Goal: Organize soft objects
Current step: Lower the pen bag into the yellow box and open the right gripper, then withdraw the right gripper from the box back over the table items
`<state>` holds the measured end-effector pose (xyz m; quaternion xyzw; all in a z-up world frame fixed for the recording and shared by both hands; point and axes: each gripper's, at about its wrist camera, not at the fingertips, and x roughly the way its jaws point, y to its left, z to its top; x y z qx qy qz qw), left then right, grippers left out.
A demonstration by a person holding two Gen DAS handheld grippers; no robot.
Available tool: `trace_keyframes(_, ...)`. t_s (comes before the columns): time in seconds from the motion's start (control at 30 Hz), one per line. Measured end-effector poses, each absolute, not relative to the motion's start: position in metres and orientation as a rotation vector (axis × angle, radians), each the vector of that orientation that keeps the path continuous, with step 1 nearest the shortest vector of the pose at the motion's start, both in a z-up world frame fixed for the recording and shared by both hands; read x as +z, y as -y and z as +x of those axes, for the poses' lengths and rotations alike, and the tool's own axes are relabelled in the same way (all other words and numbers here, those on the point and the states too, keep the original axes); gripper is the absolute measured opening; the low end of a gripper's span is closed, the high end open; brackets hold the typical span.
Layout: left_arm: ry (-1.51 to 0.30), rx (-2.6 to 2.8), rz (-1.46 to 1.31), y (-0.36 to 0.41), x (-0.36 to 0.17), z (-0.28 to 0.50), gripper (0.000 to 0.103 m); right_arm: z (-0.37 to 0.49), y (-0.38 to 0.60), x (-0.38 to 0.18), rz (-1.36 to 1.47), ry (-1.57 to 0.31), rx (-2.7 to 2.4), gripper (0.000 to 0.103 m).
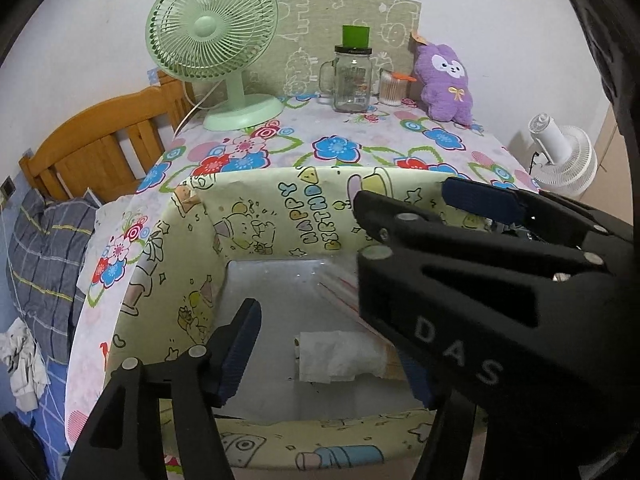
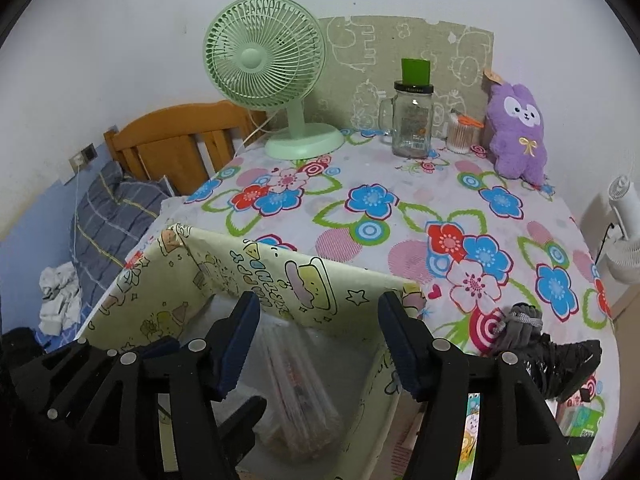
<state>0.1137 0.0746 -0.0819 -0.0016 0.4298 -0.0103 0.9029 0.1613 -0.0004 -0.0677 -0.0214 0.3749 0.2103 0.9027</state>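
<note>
From the left wrist view, the left gripper hangs over an open box covered in pale yellow cartoon paper; the inner wall reads "HAPPY BIRTHDAY" in outlined letters. Its jaws stand wide with nothing pressed between them. Below them, on the box floor, lies a roll of white tissue. The right gripper reaches in from the right, its black body marked "DAS" in white letters, its jaws apart with no thing in them. Behind the box, on the flowered tablecloth, stand a green fan, a glass jar with a handle (its label is too blurred to read) and a purple plush toy leaning by the wall.

From the right wrist view, the right gripper sits above the same box, jaws wide and holding nothing. Under them a clear plastic bag lies in the box; its print cannot be read. To the right, on the tablecloth, rests a grey and black bundle of cloth, outside the box. The fan, jar and plush toy stand at the far edge
</note>
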Motion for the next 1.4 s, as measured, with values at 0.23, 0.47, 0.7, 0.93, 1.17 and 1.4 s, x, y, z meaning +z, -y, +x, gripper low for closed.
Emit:
trace_keyframes(0.23,-0.844,-0.002,-0.008,-0.071,-0.07,0.105,0.08,0.144,0.005,-0.051,-0.044,-0.73,0.438,0.079)
trace_keyframes(0.47,-0.786,0.018,-0.005,-0.065,-0.051,0.094,0.092,0.125,0.021,-0.03,-0.036,-0.685,0.403,0.09)
trace_keyframes(0.7,-0.72,0.02,0.019,-0.051,-0.031,0.077,0.102,0.103,0.04,-0.009,-0.033,-0.629,0.362,0.099)
trace_keyframes(0.93,-0.681,-0.012,0.023,-0.034,-0.014,0.062,0.103,0.082,0.059,0.007,-0.043,-0.589,0.333,0.102)
trace_keyframes(1.17,-0.645,-0.053,-0.008,-0.019,0.0,0.048,0.103,0.056,0.075,0.021,-0.084,-0.528,0.308,0.103)
trace_keyframes(1.4,-0.613,-0.083,0.017,0.001,0.005,0.035,0.103,0.04,0.095,0.028,-0.092,-0.502,0.267,0.103)
